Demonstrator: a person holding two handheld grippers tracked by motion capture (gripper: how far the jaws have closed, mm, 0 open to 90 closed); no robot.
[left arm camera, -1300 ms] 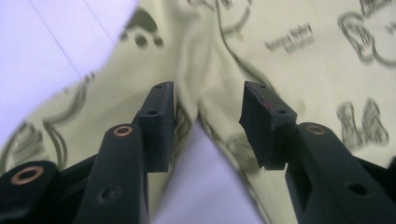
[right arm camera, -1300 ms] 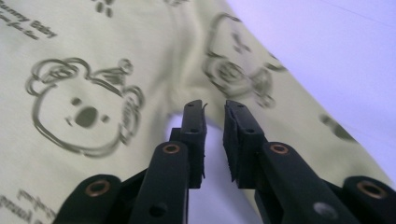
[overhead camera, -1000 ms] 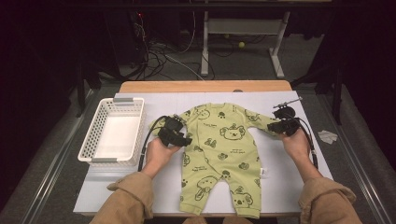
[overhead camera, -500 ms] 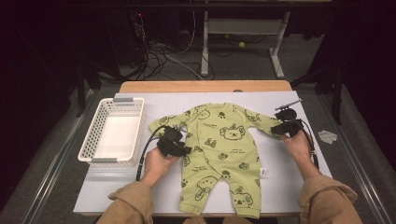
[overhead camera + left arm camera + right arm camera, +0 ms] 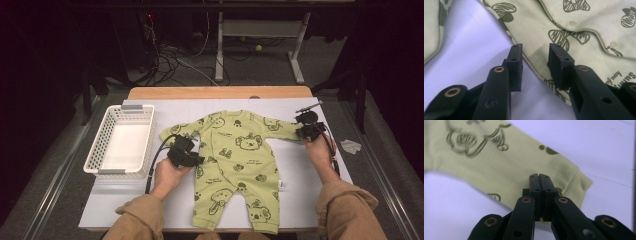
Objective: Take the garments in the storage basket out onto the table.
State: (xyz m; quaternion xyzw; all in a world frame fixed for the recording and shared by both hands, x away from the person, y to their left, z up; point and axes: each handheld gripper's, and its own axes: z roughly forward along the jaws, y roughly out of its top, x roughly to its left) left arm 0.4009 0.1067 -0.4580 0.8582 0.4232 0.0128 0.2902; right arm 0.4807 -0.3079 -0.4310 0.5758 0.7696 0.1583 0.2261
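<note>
1. A light green baby romper [image 5: 234, 165] printed with bear faces lies flat, front up, in the middle of the desk [image 5: 310, 200], collar toward the far edge and legs toward the near edge.
2. The left tongs [image 5: 195, 157] sit at the romper's side seam below its left-hand sleeve. Their jaws have just been closing and stand partly apart; in the left gripper view the romper's hem edge [image 5: 534, 67] runs between them, and the pads do not press on it.
3. The right tongs [image 5: 300, 131] are at the cuff of the other sleeve, near the desk's right edge. In the right gripper view the jaws are closed together over the sleeve cuff [image 5: 571, 182], pinching the fabric.
4. A white mesh basket [image 5: 95, 150] stands at the desk's left edge, well apart from the romper.
</note>
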